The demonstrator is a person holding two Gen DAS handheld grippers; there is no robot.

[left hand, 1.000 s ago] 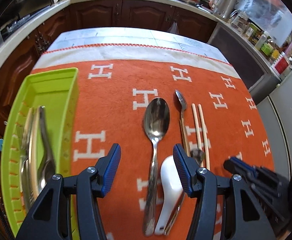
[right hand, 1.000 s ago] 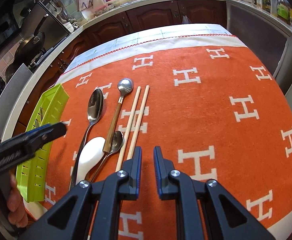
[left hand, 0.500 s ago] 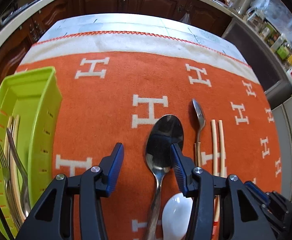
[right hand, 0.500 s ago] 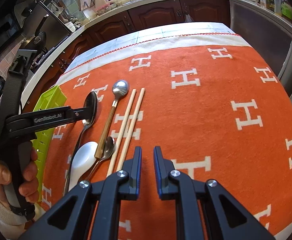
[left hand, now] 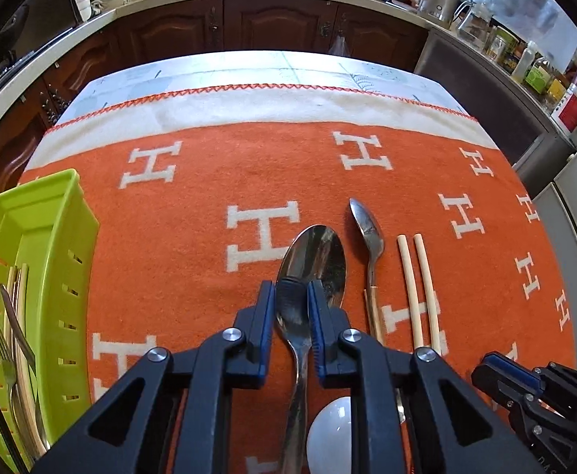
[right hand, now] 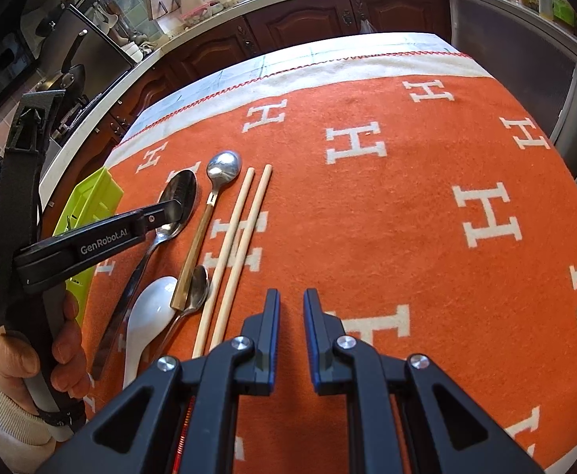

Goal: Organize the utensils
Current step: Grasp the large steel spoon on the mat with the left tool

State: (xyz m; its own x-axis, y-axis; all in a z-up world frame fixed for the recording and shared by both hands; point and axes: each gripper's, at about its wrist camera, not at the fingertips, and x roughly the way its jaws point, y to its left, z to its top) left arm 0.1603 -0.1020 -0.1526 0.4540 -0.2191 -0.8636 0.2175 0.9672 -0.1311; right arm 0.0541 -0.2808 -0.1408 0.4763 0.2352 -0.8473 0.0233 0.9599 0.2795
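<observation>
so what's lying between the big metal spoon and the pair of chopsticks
A wooden-handled spoon lies between the big metal spoon and the chopsticks, its handle end resting on a smaller spoon; clearest in the right wrist view.

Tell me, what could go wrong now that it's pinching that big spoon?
1. The left hand-held gripper is closing on the big spoon at the narrow neck below its bowl; smooth metal may slip or swing when lifted.
2. The spoon's handle lies close beside the white spoon, so lifting could drag or nudge it.
3. The green tray already holds forks, so a careless drop could land crooked on them.
</observation>
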